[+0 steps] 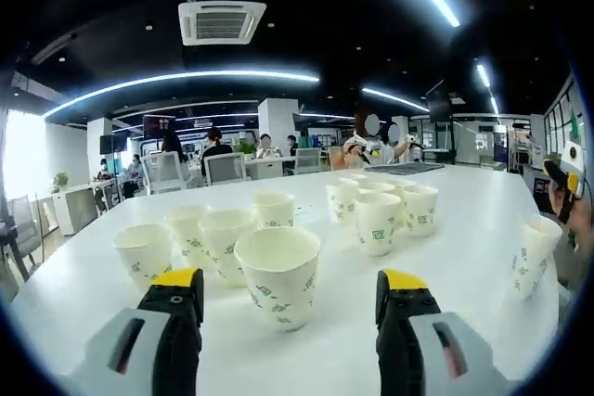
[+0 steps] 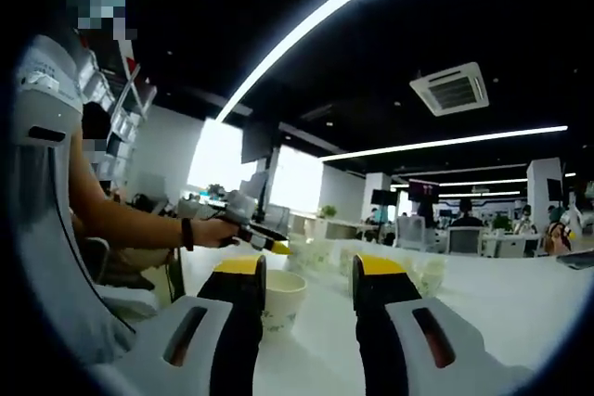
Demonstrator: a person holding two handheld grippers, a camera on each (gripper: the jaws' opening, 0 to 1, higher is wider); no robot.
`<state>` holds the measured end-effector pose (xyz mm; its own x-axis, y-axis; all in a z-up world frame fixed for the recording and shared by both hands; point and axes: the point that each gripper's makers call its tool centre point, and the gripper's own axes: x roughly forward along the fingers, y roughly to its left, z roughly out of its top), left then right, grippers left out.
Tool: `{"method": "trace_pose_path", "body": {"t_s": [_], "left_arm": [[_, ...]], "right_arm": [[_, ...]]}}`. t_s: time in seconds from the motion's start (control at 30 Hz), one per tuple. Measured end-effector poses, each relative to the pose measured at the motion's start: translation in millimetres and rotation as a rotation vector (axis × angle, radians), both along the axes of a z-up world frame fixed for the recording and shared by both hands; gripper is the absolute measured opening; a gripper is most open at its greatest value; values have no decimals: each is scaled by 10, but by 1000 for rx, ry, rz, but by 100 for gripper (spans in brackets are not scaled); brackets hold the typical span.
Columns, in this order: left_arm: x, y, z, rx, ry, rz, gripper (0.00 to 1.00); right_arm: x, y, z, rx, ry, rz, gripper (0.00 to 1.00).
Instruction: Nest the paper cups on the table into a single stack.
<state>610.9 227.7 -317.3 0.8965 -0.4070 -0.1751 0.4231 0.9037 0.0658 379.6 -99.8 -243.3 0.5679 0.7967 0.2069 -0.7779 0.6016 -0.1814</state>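
We see a broad white surface (image 1: 483,229) holding scattered white paper cups with green print (image 1: 278,275), unstacked. Our left gripper (image 1: 290,299) and right gripper (image 2: 308,275) hover with fingers released; next, grasp the nearest cup.

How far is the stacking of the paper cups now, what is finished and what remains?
Nothing looks stacked yet. In the left gripper view the paper cups stand singly, spread over the white table; one cup at the far right is tilted. In hand: nothing; the left gripper is open just behind the nearest cup, and the right gripper is open near another cup. All the nesting is left.
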Motion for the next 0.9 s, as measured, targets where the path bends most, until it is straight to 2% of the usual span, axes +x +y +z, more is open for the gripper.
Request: {"method": "trace_pose_path", "body": {"t_s": [0.1,0.2,0.43,0.53,0.77,0.9], "left_arm": [[105,-35,-115,7,34,-8,81],[174,-56,-188,13,44,-9,80],[274,-29,-193,13,50,26,70],[303,-53,-228,3,72,28,69],[355,-120,-281,33,88,19,64],[381,-92,-260,33,80,38,55]], "right_arm": [[-10,-54,39,14,-5,-3,40],[-61,-64,118,55,-7,24,39],[-122,-46,177,50,-27,30,39],[-117,-64,177,53,-26,28,39],[-101,-127,184,53,-28,5,39],[-91,-156,196,63,-31,-1,39]]}}
